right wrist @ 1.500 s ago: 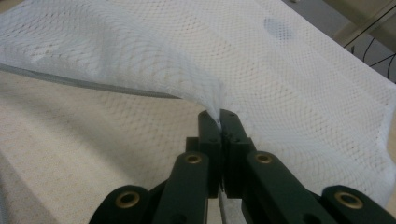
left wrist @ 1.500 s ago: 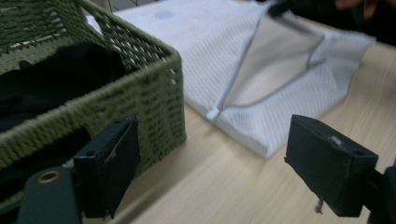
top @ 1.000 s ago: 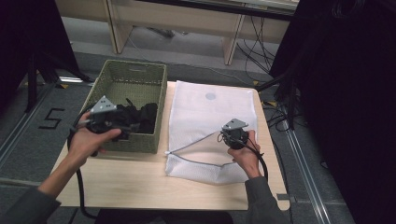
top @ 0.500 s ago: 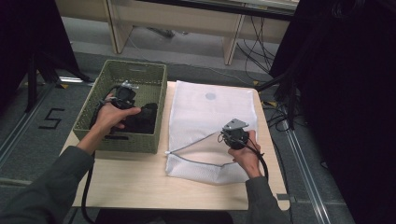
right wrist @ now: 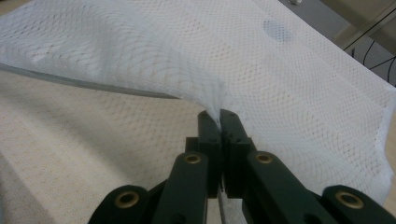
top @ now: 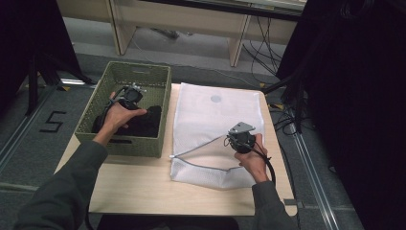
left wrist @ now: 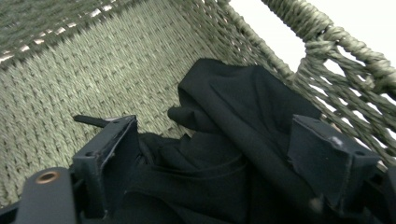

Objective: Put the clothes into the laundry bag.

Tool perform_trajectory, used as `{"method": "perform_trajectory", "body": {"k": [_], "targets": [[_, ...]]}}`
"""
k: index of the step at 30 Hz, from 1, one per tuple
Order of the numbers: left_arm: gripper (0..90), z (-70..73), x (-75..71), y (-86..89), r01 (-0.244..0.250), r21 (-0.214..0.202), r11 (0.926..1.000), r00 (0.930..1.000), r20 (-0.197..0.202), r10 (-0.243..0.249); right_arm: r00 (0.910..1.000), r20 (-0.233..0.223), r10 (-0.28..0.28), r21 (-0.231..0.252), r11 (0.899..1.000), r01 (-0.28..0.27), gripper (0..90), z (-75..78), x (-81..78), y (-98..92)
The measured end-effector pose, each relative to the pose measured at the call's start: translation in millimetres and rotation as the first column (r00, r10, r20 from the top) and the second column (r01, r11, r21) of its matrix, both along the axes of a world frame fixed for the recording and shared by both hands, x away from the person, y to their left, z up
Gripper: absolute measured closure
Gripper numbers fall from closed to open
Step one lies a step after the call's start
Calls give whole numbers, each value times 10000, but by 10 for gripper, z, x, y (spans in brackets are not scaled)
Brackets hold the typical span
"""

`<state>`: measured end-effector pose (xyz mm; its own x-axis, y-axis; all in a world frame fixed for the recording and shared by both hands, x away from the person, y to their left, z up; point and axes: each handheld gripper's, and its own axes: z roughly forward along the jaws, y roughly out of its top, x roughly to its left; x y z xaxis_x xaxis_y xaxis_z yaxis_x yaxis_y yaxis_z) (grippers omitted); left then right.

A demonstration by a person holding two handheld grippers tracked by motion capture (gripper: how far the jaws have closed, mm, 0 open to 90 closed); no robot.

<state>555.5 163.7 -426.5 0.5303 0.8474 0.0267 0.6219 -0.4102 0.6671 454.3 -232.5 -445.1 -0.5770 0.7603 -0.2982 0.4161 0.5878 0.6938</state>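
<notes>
A white mesh laundry bag lies on the wooden table, its zippered mouth toward the front. My right gripper is shut on the upper mesh layer at that mouth and holds it lifted. Black clothing lies heaped in a green woven basket at the left. My left gripper is down inside the basket with its jaws open wide on either side of the black cloth, the pads apart from it.
The basket sits at the table's left edge, its right wall close to the mesh bag. Dark floor with a painted number lies to the left. Cables and dark equipment stand at the right, and wooden furniture legs stand behind the table.
My left gripper moved from the basket's front left rim forward and down into the basket, over the black clothing. The right gripper and the lifted mesh stayed in place.
</notes>
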Motion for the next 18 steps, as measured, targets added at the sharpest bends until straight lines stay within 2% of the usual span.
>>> {"method": "perform_trajectory", "body": {"k": [1,2,4,5,6,8,10,11,15,18], "targets": [[175,-11,-7,2,96,-62,9999,9999,-135,-96,9997,93,212,-158,9997,-211,891,-2,17,-8],[175,-27,-19,-4,187,-36,9998,9997,-163,-188,10000,-21,17,-89,10000,-17,891,-10,2,0],[174,-76,-31,-12,288,19,9996,9991,-320,-288,10000,-25,90,-158,9998,-91,891,-14,9,2],[173,-101,-41,-18,293,102,9995,9994,-203,-291,9999,-27,112,-175,9998,-112,891,-13,8,2],[169,-111,-46,-29,446,218,9988,9986,-280,-440,9999,38,156,-205,9997,-155,891,-11,11,2],[172,-109,-68,-72,745,546,9957,9972,-107,-741,9999,-49,145,-201,9997,-146,891,-13,4,7],[163,-135,-66,-101,899,696,9935,9959,-163,-889,9996,-171,216,-189,9996,-219,891,-14,7,6],[151,-158,-55,-106,849,729,9937,9961,-314,-828,9999,-12,141,-224,9996,-141,891,-15,11,6],[146,-351,0,-55,370,922,9951,9960,-846,-292,9999,0,155,-285,9995,-155,891,-14,5,9],[142,-451,14,-1,237,704,9972,9952,-966,-168,9999,1,162,-257,9995,-162,891,-12,7,3]]}}
